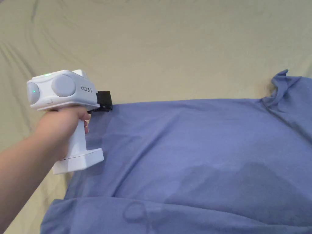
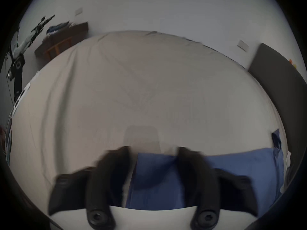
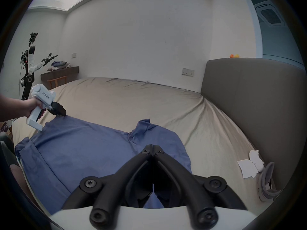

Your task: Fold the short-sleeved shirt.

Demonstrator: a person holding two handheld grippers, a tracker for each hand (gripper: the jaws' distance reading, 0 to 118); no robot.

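A blue short-sleeved shirt (image 1: 198, 152) lies spread on the beige bed sheet (image 1: 152, 45), with one sleeve (image 1: 281, 80) standing up at the far right. A hand holds my white left gripper (image 1: 105, 102) at the shirt's far left corner. In the left gripper view its black jaws stand apart, blurred, with that corner of the shirt (image 2: 154, 168) between them; the left gripper (image 2: 153, 150) is open. My right gripper (image 3: 152, 146) is shut, its tips meeting above the shirt (image 3: 79, 147) close to the sleeve (image 3: 144, 125). Whether it pinches cloth I cannot tell. The left gripper (image 3: 60, 113) also shows far off.
A grey padded headboard (image 3: 249, 100) bounds the bed on the right. White paper scraps (image 3: 249, 165) and a grey object (image 3: 265, 183) lie beside it. A robot on a stand (image 3: 28, 67) and a dark wooden shelf (image 3: 59, 76) stand by the far wall.
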